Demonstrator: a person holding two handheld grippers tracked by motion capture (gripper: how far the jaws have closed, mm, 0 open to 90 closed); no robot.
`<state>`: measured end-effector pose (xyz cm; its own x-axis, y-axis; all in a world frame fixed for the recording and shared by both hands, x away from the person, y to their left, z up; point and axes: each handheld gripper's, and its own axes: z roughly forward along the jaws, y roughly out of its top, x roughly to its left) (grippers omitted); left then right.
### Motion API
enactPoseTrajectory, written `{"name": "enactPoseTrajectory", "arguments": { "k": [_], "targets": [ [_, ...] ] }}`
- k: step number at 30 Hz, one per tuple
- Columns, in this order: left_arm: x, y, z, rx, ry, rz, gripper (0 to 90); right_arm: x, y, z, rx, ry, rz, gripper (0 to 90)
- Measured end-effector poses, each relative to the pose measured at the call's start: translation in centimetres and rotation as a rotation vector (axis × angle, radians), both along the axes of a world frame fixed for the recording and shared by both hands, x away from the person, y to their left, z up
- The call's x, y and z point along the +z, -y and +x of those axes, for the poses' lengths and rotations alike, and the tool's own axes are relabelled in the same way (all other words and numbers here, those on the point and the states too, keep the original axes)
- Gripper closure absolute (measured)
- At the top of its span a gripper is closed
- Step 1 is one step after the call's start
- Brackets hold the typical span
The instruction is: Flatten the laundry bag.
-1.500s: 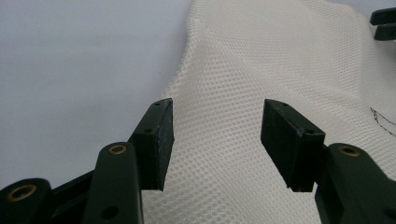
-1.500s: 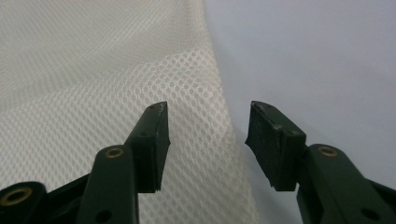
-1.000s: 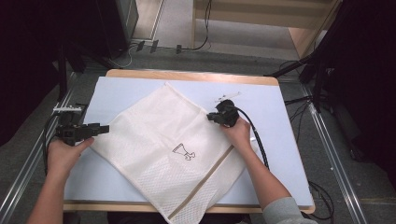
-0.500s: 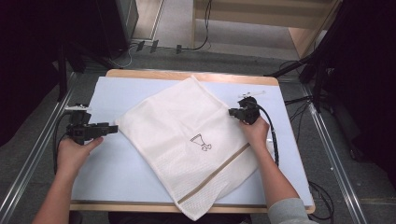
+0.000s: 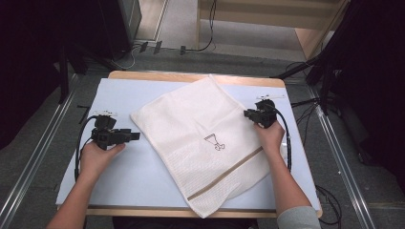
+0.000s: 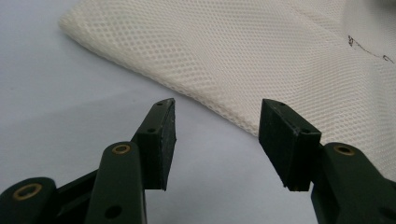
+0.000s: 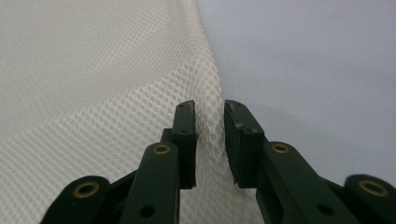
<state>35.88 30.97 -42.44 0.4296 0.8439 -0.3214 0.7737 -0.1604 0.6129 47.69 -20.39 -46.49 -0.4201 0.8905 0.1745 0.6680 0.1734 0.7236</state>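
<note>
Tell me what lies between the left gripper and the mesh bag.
Nothing: between the left gripper and the mesh bag is a bare strip of pale blue table cover, as the left gripper view shows.

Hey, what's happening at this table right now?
A person works a white mesh laundry bag lying on a pale blue table with two handheld grippers. The right gripper has the bag's edge between its jaws, which have just been opening. The left gripper is open, just short of the bag's left corner.
</note>
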Motion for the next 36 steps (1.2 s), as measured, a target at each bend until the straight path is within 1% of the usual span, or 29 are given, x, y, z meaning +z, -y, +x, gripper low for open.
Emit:
{"name": "enactPoseTrajectory", "arguments": {
  "k": [2, 6, 7, 8, 9, 11, 13, 15, 18, 20, 21, 24, 25, 27, 30, 32, 34, 36],
  "targets": [
    [-0.3, 0.5, 0.0, -0.009, -0.008, 0.008, 47.2, 0.4, 0.2, -0.5, 0.005, 0.011, 0.006, 73.4],
    [-0.9, 1.4, 0.2, -0.012, -0.013, 0.03, 47.8, 1.3, 0.4, -1.7, 0.023, 0.041, -0.008, 72.3],
    [-1.1, 1.7, 0.2, -0.011, -0.017, 0.035, 47.9, 1.5, 0.4, -2.0, 0.025, 0.042, -0.008, 71.2],
    [-1.3, 2.0, 0.3, -0.015, -0.018, 0.035, 48.1, 1.7, 0.5, -2.3, 0.033, 0.05, -0.012, 70.4],
    [-1.4, 2.2, 0.4, -0.018, -0.021, 0.044, 48.1, 1.8, 0.6, -2.7, 0.036, 0.062, -0.014, 69.3],
    [-1.7, 2.6, 0.5, -0.017, -0.03, 0.047, 48.2, 1.9, 0.8, -3.3, 0.045, 0.063, -0.018, 66.6],
    [-2.0, 2.9, 0.8, -0.018, -0.039, 0.057, 48.3, 2.0, 1.1, -3.6, 0.053, 0.06, -0.008, 66.1],
    [-2.2, 3.1, 1.0, -0.015, -0.049, 0.044, 48.3, 2.0, 1.4, -4.0, 0.057, 0.064, -0.006, 64.7],
    [-2.5, 3.5, 1.1, -0.003, -0.058, 0.036, 48.2, 1.8, 1.9, -4.3, 0.058, 0.053, -0.017, 62.2],
    [-2.6, 3.9, 1.2, 0.008, -0.058, 0.013, 48.4, 1.5, 2.3, -4.4, 0.051, 0.042, -0.021, 61.4],
    [-2.6, 4.1, 1.2, 0.01, -0.054, 0.014, 48.4, 1.4, 2.5, -4.4, 0.046, 0.033, -0.024, 61.4],
    [-2.7, 4.9, 1.4, 0.012, -0.041, 0.033, 52.8, 1.0, 3.0, -4.3, 0.037, 0.014, -0.019, 61.5],
    [-2.7, 5.1, 1.4, 0.008, -0.039, 0.048, 55.5, 1.0, 3.0, -4.4, 0.036, 0.012, -0.019, 61.5],
    [-2.7, 5.5, 1.5, 0.009, -0.029, 0.082, 65.8, 1.0, 3.1, -4.4, 0.03, 0.01, -0.018, 61.5],
    [-2.8, 5.7, 1.8, 0.005, -0.033, 0.077, 75.3, 1.0, 3.1, -4.4, 0.036, 0.015, -0.015, 61.6],
    [-2.9, 5.6, 2.0, -0.017, -0.053, 0.06, 82.5, 1.0, 3.0, -4.5, 0.039, 0.015, -0.015, 61.6],
    [-2.7, 5.5, 2.3, -0.027, -0.063, 0.047, 86.6, 1.0, 3.0, -4.6, 0.045, 0.017, -0.016, 61.6],
    [-2.5, 5.2, 2.5, -0.035, -0.072, 0.041, 87.7, 1.1, 3.0, -4.7, 0.044, 0.018, -0.008, 61.9]
  ]
}}
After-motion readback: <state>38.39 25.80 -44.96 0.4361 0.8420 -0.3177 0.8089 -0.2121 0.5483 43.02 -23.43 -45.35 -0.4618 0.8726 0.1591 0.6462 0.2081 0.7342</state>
